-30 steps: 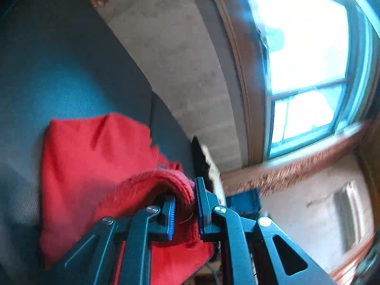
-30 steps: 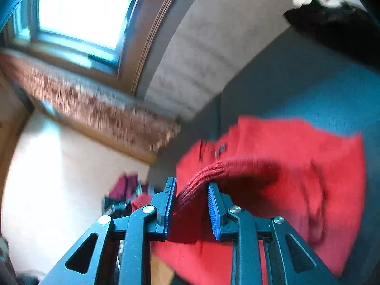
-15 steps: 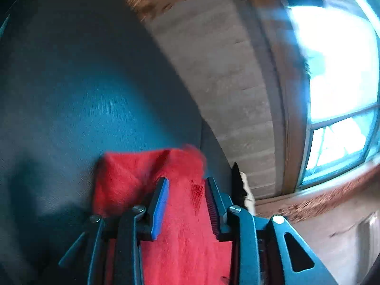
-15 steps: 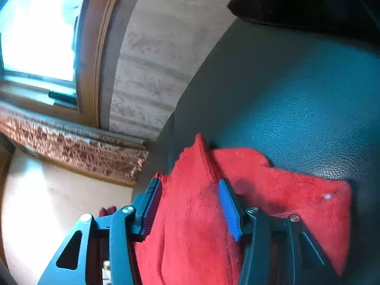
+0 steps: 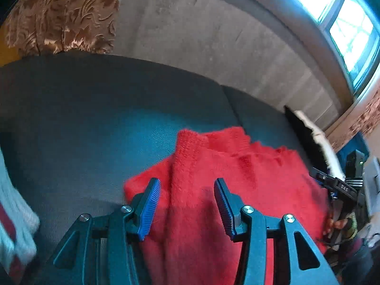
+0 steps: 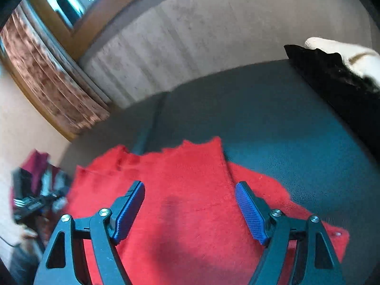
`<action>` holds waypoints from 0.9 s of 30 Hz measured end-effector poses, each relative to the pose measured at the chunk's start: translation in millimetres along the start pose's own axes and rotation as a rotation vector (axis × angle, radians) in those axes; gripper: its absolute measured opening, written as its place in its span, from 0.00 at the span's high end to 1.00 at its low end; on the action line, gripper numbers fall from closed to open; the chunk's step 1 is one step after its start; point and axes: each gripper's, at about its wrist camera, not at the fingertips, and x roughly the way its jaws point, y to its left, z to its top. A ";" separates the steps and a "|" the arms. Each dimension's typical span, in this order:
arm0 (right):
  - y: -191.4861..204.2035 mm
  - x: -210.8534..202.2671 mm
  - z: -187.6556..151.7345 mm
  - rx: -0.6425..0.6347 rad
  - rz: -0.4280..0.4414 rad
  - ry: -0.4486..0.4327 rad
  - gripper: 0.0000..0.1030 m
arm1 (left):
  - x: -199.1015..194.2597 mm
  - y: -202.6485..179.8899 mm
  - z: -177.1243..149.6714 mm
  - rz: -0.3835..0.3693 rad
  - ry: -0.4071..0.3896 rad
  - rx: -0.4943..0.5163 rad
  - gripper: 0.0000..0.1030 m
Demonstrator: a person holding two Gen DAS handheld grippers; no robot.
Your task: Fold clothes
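Note:
A fuzzy red garment [image 5: 228, 178] lies folded on a dark blue-grey couch seat [image 5: 95, 123]. My left gripper [image 5: 187, 206] hovers over its near left part, jaws spread wide, nothing pinched between the blue pads. In the right wrist view the same red garment [image 6: 185, 190] spreads under my right gripper [image 6: 190, 211], which is also open and holds nothing. The other gripper [image 5: 342, 187] shows at the right edge of the left wrist view, and at the left edge [image 6: 30, 206] of the right wrist view.
A black and white pile of cloth [image 6: 337, 71] sits on the couch to the right. A light garment [image 5: 14, 216] lies at the left edge. A grey wall [image 5: 213, 38], a window [image 5: 346, 21] and a brown patterned curtain [image 5: 64, 16] stand behind the couch.
Both grippers let go of the red garment's edge and opened wide. The garment dropped flat onto the seat, folded over, and both grippers drew back above it.

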 end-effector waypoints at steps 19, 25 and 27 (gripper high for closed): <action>-34.1 -5.9 -10.5 0.126 0.132 -0.070 0.15 | -3.4 29.9 4.5 0.183 -0.091 -0.195 0.84; -17.5 -7.0 -8.9 0.075 0.044 -0.061 0.15 | -56.0 -16.8 0.4 0.216 -0.271 -0.106 0.76; -3.7 -16.9 -6.8 0.029 -0.012 -0.089 0.19 | -62.8 -38.3 -3.1 0.157 -0.290 0.006 0.72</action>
